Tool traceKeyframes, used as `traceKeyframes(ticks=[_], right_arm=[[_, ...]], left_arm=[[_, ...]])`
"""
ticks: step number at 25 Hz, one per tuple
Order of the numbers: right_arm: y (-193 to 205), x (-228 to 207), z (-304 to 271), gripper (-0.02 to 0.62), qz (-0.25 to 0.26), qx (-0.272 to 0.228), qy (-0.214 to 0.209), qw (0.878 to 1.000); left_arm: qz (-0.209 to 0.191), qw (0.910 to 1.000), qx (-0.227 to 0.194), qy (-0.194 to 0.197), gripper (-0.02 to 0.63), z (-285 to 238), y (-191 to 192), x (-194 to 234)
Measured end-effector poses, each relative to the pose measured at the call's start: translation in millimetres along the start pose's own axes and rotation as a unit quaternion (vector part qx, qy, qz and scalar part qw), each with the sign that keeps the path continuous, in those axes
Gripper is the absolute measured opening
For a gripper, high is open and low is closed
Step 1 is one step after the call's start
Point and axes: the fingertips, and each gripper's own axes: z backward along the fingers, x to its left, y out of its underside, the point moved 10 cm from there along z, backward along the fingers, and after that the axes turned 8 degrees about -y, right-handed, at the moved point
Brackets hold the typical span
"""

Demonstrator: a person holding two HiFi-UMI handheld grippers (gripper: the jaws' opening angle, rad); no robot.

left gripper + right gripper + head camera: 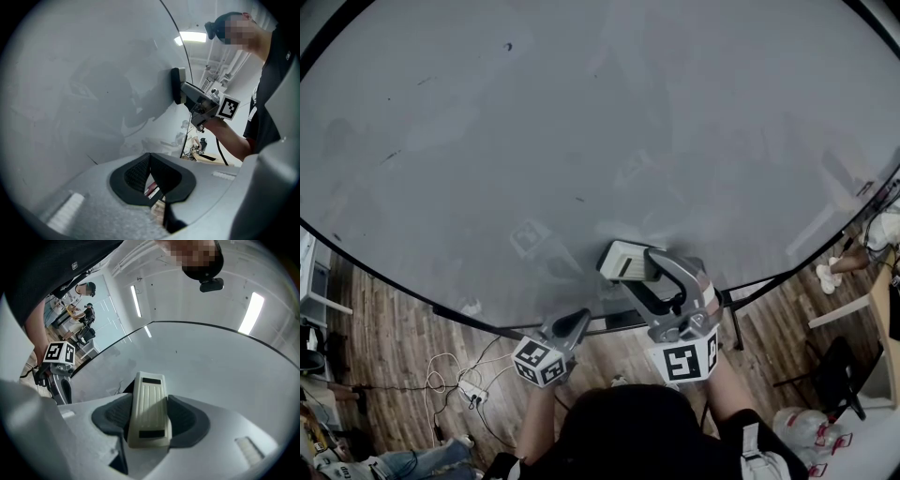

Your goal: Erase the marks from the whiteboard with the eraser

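One whiteboard (581,122); one eraser (147,411); two claws, namely the left claw (574,325) and the right claw (645,270); two marker cubes, a left cube (538,362) and a right cube (684,361); about five small dark marks (508,45) scattered over the whiteboard, with any fainter ones too slight to count; one white power strip (472,391) on the wooden floor (394,356), with several cables I cannot count; two long ceiling lights (251,310) overhead.

whiteboard (581,122): top cut by frame | eraser (623,261): wiping face hidden against it
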Motion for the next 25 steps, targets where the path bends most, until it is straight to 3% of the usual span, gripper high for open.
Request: traceKeyframes(ticks=[5,25], right_arm=[[3.5,-9.3,6.3,0.238,0.007,0.002,0.010,1.000],[55.7,-73.2,75.1,0.238,-0.058,0.025,0.063,0.996]], left_arm=[[-0.002,1.0000,-0.001,0.000,0.011,-4.6,-2.9,-5.6],[-0.001,0.9999,0.007,0.010,0.011,-32.7,1.7,-59.0]])
